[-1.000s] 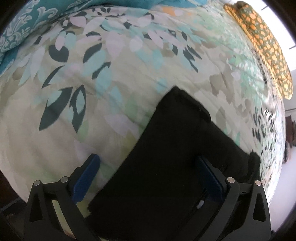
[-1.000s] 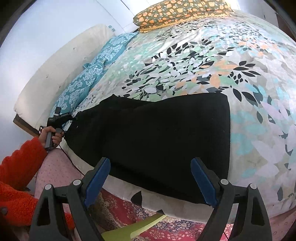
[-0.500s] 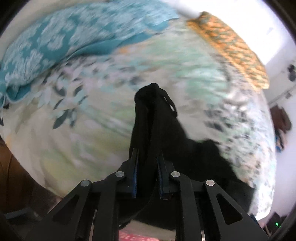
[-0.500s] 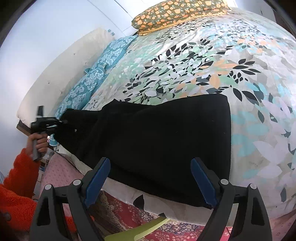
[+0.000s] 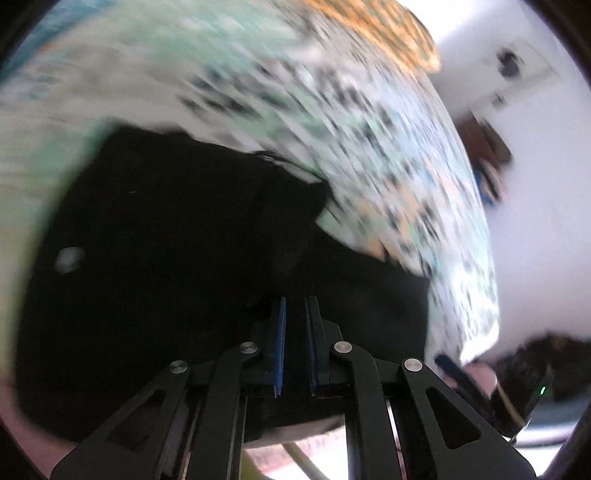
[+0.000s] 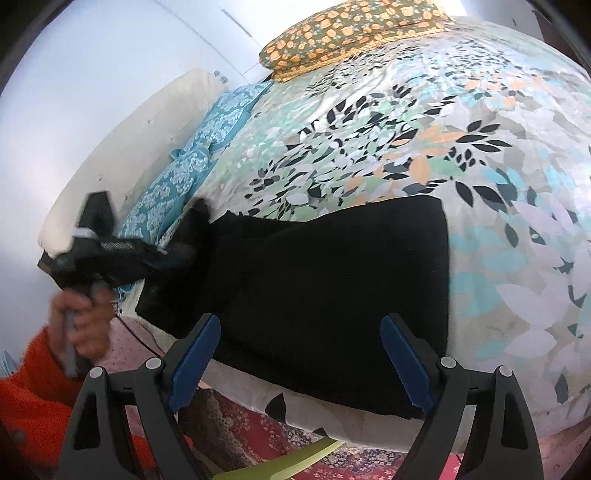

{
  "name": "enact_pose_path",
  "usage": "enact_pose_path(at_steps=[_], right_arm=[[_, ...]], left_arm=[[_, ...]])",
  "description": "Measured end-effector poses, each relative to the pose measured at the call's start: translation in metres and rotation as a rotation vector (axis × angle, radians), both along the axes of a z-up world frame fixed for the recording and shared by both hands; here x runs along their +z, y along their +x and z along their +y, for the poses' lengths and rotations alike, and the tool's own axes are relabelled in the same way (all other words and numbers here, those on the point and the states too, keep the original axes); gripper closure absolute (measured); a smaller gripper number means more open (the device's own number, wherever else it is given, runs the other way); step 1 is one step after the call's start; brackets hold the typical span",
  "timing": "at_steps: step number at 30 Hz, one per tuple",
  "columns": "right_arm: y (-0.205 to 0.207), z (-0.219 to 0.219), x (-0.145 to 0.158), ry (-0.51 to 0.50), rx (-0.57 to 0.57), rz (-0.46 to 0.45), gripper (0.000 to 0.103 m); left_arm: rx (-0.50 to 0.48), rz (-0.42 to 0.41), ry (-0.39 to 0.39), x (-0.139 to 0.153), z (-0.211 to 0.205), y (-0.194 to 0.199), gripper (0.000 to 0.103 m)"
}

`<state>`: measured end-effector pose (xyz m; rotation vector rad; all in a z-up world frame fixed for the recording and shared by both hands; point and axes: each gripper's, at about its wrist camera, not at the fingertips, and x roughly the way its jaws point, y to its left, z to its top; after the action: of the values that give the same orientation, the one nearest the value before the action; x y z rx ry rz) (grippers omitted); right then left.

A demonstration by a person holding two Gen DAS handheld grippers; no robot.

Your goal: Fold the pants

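Black pants (image 6: 332, 277) lie lengthwise along the near edge of the bed. At their left end my left gripper (image 6: 184, 254) is closing its jaws on a bunch of the black fabric, which hangs lifted off the bed. In the blurred left wrist view the blue pads (image 5: 280, 332) pinch the pants (image 5: 166, 240) between them. My right gripper (image 6: 299, 321) hovers open over the pants' near edge, close to their right end, with nothing gripped.
A leaf-print bedspread (image 6: 443, 129) covers the bed. An orange-patterned pillow (image 6: 351, 33) and a teal pillow (image 6: 207, 147) lie at the far side. A hand (image 6: 81, 325) in an orange sleeve (image 6: 29, 398) holds the left gripper. A patterned rug (image 6: 240, 435) lies below.
My left gripper went from wide open to closed on the pants' left end, then lifted it and swung it fast across the bed. The right gripper stayed put.
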<state>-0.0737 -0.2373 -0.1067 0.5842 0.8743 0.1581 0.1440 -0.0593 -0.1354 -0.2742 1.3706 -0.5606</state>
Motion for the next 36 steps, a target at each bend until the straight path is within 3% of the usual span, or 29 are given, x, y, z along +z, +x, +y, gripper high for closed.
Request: enact_pose_path(at_steps=[3, 5, 7, 8, 11, 13, 15, 18, 20, 24, 30, 36], right_arm=[[-0.004, -0.006, 0.003, 0.005, -0.027, -0.015, 0.015], [-0.007, -0.009, 0.005, 0.007, -0.04, -0.026, 0.015], [-0.007, -0.013, 0.003, 0.016, -0.052, -0.02, 0.015], [-0.006, -0.014, 0.002, 0.023, -0.056, -0.016, 0.015], [-0.002, -0.013, -0.001, 0.036, -0.05, -0.011, 0.015], [0.003, -0.001, 0.002, 0.027, -0.002, -0.024, 0.015], [0.006, 0.017, 0.006, 0.02, 0.079, -0.049, 0.015], [0.014, 0.066, 0.014, 0.037, 0.301, -0.105, 0.015], [0.02, 0.098, 0.016, 0.051, 0.428, -0.121, 0.015], [0.044, 0.143, 0.011, 0.053, 0.568, -0.114, 0.015], [0.087, 0.172, -0.025, 0.071, 0.584, -0.027, 0.015], [0.099, 0.165, -0.037, 0.047, 0.521, 0.0, 0.015]], left_arm=[[-0.111, -0.022, -0.034, 0.011, -0.028, -0.013, 0.089], [-0.165, -0.098, -0.103, 0.04, -0.03, -0.022, 0.059], [-0.159, -0.232, -0.117, 0.077, -0.017, -0.025, 0.037], [-0.137, -0.287, -0.112, 0.09, -0.008, -0.024, 0.034], [-0.032, -0.392, -0.073, 0.117, 0.031, -0.007, 0.033], [0.055, -0.397, -0.036, 0.115, 0.062, 0.006, 0.033], [0.166, -0.388, 0.027, 0.103, 0.095, 0.015, 0.033], [0.296, -0.356, 0.092, 0.071, 0.135, 0.018, 0.034], [0.36, -0.327, 0.095, 0.049, 0.151, 0.014, 0.035], [0.442, -0.277, 0.082, 0.018, 0.178, 0.005, 0.035], [0.476, -0.317, 0.11, 0.019, 0.188, 0.01, 0.035], [0.469, -0.3, 0.116, 0.011, 0.185, 0.012, 0.035]])
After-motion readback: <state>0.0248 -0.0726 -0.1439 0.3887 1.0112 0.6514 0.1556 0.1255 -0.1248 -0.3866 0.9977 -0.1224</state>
